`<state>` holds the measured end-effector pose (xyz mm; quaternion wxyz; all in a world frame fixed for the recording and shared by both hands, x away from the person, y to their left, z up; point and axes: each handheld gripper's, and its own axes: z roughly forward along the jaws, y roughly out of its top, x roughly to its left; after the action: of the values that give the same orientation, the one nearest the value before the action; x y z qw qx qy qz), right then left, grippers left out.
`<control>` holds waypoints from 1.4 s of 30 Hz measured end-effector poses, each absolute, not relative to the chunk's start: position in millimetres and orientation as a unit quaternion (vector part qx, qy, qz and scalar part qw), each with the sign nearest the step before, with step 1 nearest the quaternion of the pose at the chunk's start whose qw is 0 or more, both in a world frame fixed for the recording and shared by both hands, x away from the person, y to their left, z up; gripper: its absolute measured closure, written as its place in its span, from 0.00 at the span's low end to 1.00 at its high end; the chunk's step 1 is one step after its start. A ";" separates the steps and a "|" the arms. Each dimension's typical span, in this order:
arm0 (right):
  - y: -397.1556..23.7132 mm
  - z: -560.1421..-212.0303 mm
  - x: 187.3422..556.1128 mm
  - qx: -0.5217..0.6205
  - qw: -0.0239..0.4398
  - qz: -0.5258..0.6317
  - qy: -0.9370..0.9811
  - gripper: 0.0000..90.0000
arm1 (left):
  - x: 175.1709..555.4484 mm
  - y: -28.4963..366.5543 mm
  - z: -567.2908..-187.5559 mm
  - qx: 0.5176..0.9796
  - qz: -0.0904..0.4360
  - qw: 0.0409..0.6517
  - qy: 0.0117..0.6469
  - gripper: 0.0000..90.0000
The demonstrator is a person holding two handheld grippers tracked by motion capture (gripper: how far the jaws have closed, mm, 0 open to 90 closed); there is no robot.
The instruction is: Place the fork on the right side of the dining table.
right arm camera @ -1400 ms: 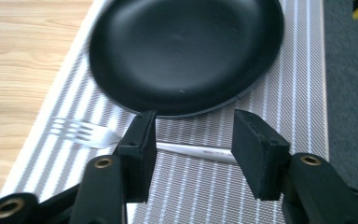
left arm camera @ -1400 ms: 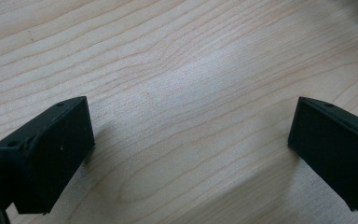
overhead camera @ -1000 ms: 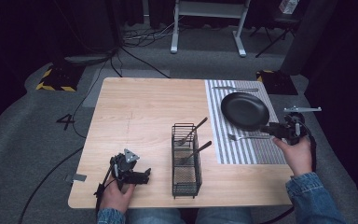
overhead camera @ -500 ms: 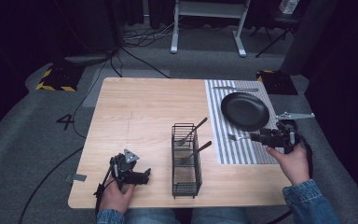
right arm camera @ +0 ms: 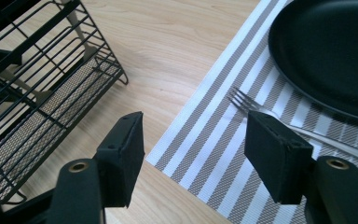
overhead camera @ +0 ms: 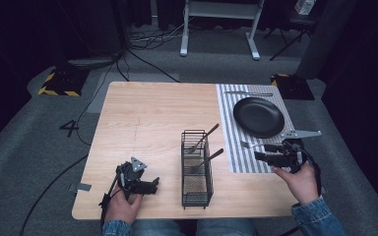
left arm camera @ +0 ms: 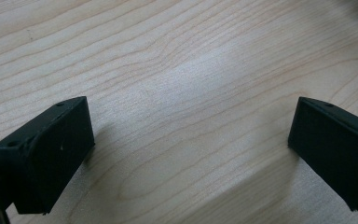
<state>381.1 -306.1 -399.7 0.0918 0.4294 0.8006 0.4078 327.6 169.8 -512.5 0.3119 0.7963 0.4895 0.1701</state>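
A black wire basket (overhead camera: 197,169) stands at the table's middle front with two dark-handled utensils (overhead camera: 204,137) leaning in it. To its right lies a striped placemat (overhead camera: 236,152) with a black plate (overhead camera: 258,117) on it. A silver fork (overhead camera: 249,145) lies on the mat in front of the plate, tines toward the basket. My right gripper (overhead camera: 259,156) hovers just near of the fork, open; in the right gripper view (right arm camera: 196,135) the fork (right arm camera: 251,105) lies past the right jaw, untouched. My left gripper (overhead camera: 153,183) is open over bare wood (left arm camera: 191,140).
Another silver utensil (overhead camera: 248,93) lies on the mat behind the plate (right arm camera: 326,51). The basket (right arm camera: 37,84) is close on the left of my right gripper. Bare wooden tabletop (overhead camera: 147,118) spreads left of and behind the basket. Cables and stands sit on the floor beyond.
My right gripper has drawn back toward the near edge and slightly left. The fork has stayed on the mat. The left gripper has not moved.
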 end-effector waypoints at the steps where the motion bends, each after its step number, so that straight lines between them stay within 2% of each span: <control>1: -306.1 -399.7 381.1 0.429 0.092 0.408 0.801 0.41 | 327.7 170.0 -512.4 0.797 0.170 0.311 0.489 0.00; 15: -296.9 -442.4 359.6 0.398 0.083 0.422 0.810 0.41 | 328.4 169.4 -512.5 0.795 0.172 0.311 0.491 0.00; 18: -293.6 -450.8 355.1 0.387 0.094 0.416 0.817 0.41 | 328.6 169.4 -512.3 0.796 0.172 0.311 0.491 0.00; 33: -278.5 -493.9 346.7 0.365 0.090 0.401 0.835 0.41 | 328.6 169.4 -512.3 0.796 0.172 0.311 0.491 0.00; 42: -274.9 -508.1 339.9 0.341 0.127 0.402 0.840 0.40 | 328.6 169.5 -512.3 0.796 0.172 0.310 0.490 0.00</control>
<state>339.9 -274.9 -508.1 0.1275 0.3406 0.8401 0.4025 328.6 169.5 -512.3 0.3103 0.7964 0.4899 0.1718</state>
